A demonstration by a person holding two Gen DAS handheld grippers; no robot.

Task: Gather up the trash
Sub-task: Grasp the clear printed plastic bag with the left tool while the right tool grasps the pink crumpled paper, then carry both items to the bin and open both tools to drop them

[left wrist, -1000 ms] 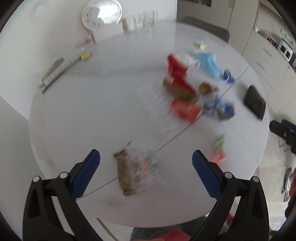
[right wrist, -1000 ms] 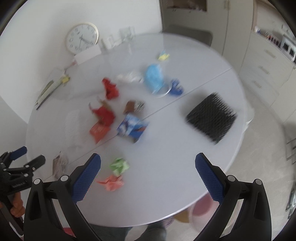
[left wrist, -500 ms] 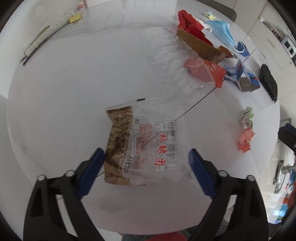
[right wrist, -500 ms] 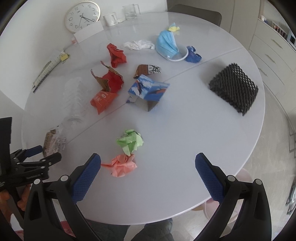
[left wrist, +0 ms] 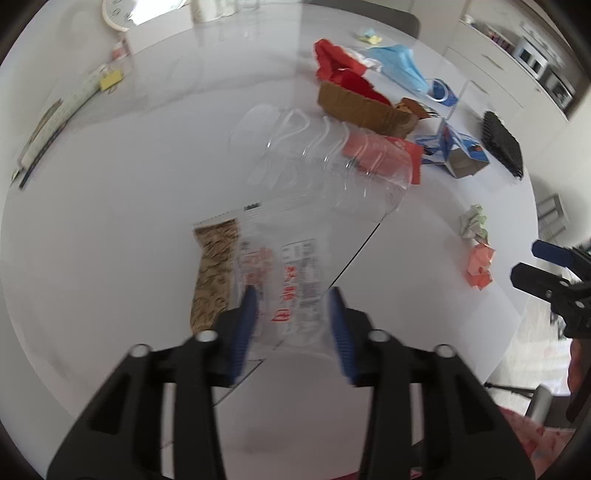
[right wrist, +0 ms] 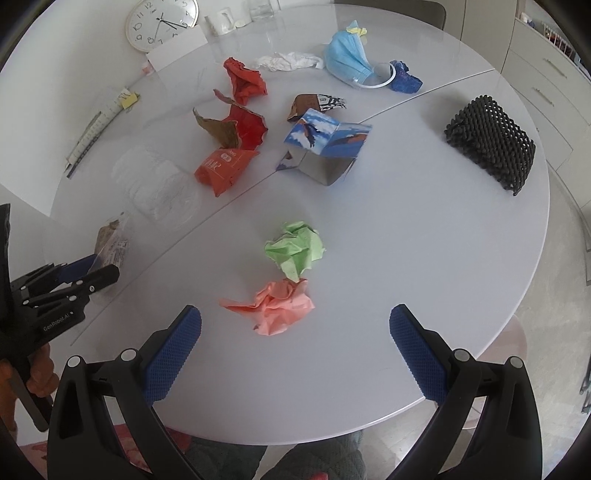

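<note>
A clear snack wrapper (left wrist: 284, 273) with red print and a brown edge lies near the front of the white round table (left wrist: 110, 221). My left gripper (left wrist: 292, 317) points down onto it. Its jaws are closing, and the film bunches between the blue pads (left wrist: 247, 317). In the right wrist view this gripper (right wrist: 92, 273) and the wrapper (right wrist: 110, 243) sit at the far left. My right gripper (right wrist: 295, 314) stands wide open just above a crumpled pink paper ball (right wrist: 273, 306), with a green paper ball (right wrist: 295, 247) right behind it.
A clear plastic tray (left wrist: 314, 158) lies beyond the wrapper. Farther back are red wrappers (right wrist: 236, 133), a blue carton (right wrist: 325, 144), a blue face mask (right wrist: 347, 55) and a black mesh sleeve (right wrist: 491, 144). A clock (right wrist: 160, 22) leans at the far edge.
Both grippers have come down toward the table. The left jaws have gone from wide open to nearly together around the snack wrapper. The right jaws remain wide, now closer to the pink ball.
</note>
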